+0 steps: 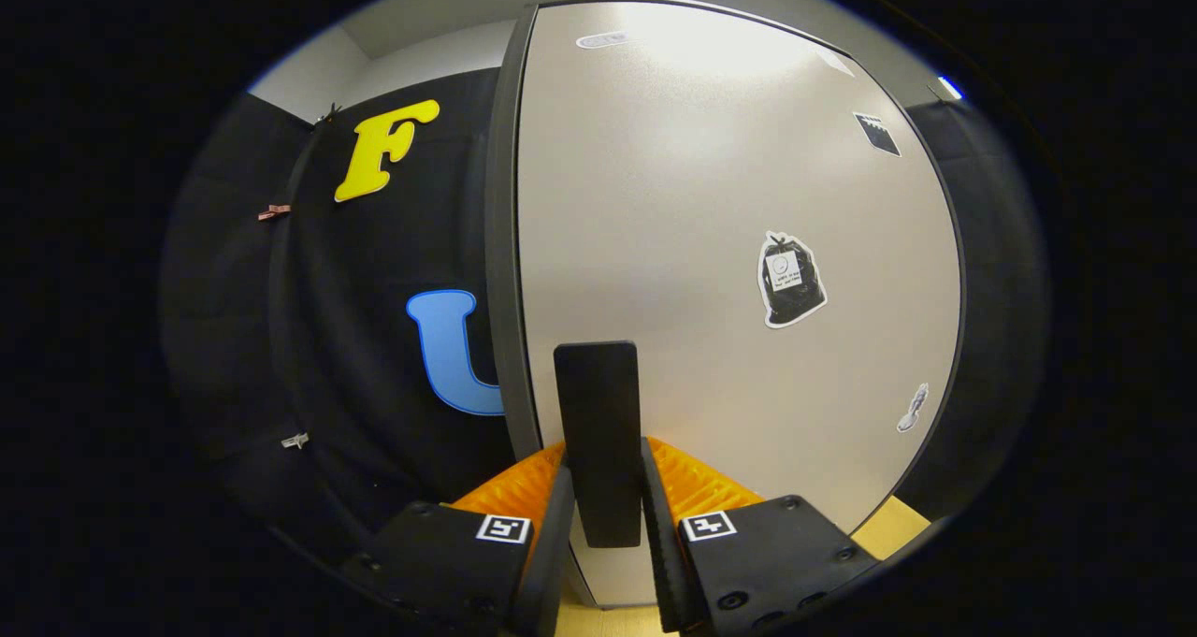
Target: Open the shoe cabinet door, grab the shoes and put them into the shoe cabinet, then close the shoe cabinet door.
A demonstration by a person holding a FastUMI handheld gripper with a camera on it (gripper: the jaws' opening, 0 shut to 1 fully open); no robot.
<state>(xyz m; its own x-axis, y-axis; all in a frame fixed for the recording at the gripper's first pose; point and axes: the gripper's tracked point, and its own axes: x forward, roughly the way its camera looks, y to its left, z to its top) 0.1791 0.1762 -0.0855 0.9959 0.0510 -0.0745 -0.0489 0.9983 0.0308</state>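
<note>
Between the gripper [606,515] fingers, the door handle [597,436] of the pale shoe cabinet door [711,244] is clamped from both sides. Grip should be kept firm and the pull made along the hinge arc. Stickers [791,280] are seen beyond.

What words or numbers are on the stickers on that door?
No text can be read.
Bag-shaped sticker on the door: tiny writing, too small to read.
Oval sticker near the door's top: blurred.
Dark sticker: nothing readable.
Little sticker lower down: no words I can make out.
Square marker on the gripper: a pattern, not words.
The jaws are closed on the door's handle.
</note>
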